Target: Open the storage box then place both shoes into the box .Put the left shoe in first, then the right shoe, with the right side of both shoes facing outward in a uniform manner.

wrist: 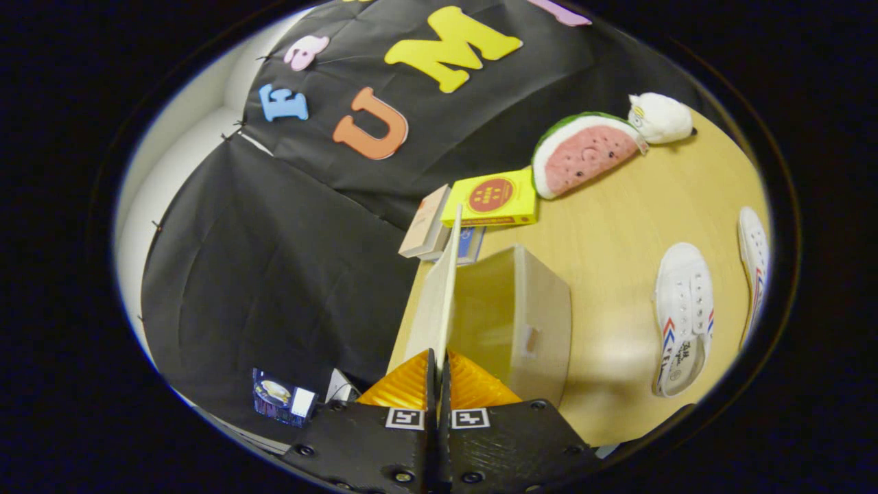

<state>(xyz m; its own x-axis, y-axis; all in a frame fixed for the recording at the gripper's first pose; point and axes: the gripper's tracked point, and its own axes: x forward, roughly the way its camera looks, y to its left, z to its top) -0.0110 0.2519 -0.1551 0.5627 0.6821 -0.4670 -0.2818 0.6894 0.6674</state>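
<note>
We see the tongs point(437, 370) closed on the raised lid point(446, 288) of the box point(528, 322) on the tabletop point(617, 206), its inside half hidden, with one shoe point(681, 315) beyond and another shoe point(753, 254) cut off.

Shoes point(682, 317) beside box point(521, 322) (books point(473, 206) behind).
</note>
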